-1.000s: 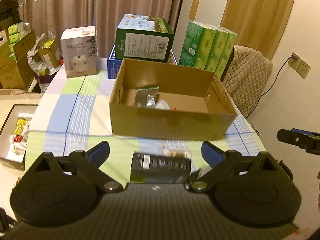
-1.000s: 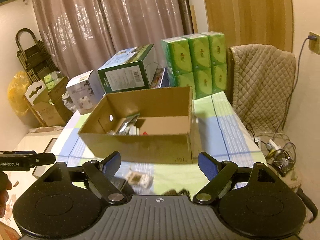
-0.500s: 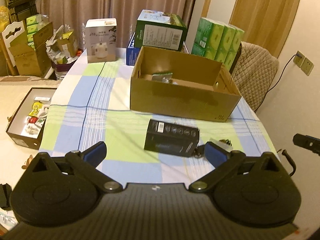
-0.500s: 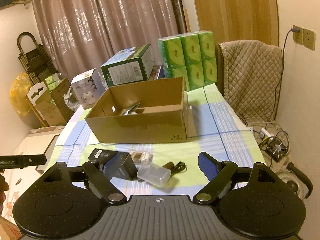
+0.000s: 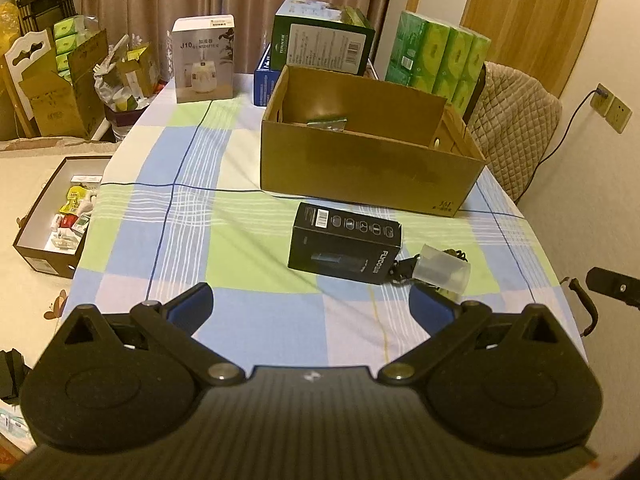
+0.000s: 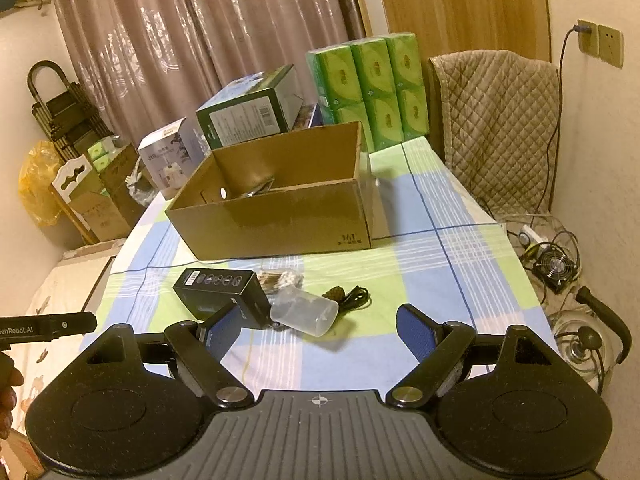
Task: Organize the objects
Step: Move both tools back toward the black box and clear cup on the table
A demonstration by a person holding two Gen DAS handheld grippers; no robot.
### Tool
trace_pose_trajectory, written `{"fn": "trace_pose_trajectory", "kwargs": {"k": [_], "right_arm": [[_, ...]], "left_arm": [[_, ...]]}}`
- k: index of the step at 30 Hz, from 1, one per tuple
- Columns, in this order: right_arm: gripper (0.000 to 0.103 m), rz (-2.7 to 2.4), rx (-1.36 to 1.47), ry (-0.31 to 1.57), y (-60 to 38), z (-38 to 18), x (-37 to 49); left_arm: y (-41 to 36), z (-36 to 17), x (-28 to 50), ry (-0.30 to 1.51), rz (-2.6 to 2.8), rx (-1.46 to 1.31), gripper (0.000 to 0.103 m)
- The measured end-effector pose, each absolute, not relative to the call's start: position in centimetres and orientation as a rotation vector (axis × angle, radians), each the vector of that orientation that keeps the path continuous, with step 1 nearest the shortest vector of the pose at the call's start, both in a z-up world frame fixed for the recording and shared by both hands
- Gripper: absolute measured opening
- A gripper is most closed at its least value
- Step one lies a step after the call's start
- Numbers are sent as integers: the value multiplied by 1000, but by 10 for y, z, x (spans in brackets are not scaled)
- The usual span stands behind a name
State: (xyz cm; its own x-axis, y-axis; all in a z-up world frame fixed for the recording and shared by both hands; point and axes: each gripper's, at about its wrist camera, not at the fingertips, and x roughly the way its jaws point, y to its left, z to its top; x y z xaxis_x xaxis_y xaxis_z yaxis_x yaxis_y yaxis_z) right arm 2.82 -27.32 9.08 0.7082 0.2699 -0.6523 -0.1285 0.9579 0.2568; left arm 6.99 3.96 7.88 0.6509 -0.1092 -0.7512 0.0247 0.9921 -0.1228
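Dim warm indoor light, fisheye-bent edges

Two black claws with blue pads

Each claw, left claw and right claw, has round black sides, shiny silver screws, a ribbed grey middle and a small white mark.

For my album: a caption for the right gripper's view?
Open right gripper above a black box, clear cup, near a cardboard box.

The white box reads "J10 HUMIDIFIER"; the black box reads "FLYCO".
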Motion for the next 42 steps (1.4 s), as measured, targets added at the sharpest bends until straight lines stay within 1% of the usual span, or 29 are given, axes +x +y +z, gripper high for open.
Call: {"fn": "trace_pose_trajectory", "kwargs": {"k": [22,34,37,42], "right_arm": [[82,231,184,791,-273,71,34],[82,259,151,829,-272,50,49],[82,297,118,845,-267,43,57],[82,399,-15,882,-251,31,78]], "left_arm": [[34,63,76,892,-94,-82,102],[30,48,90,918,-109,-57,102],[28,43,96,927,-116,-45,102],[20,35,108,935,-156,22,102]]}}
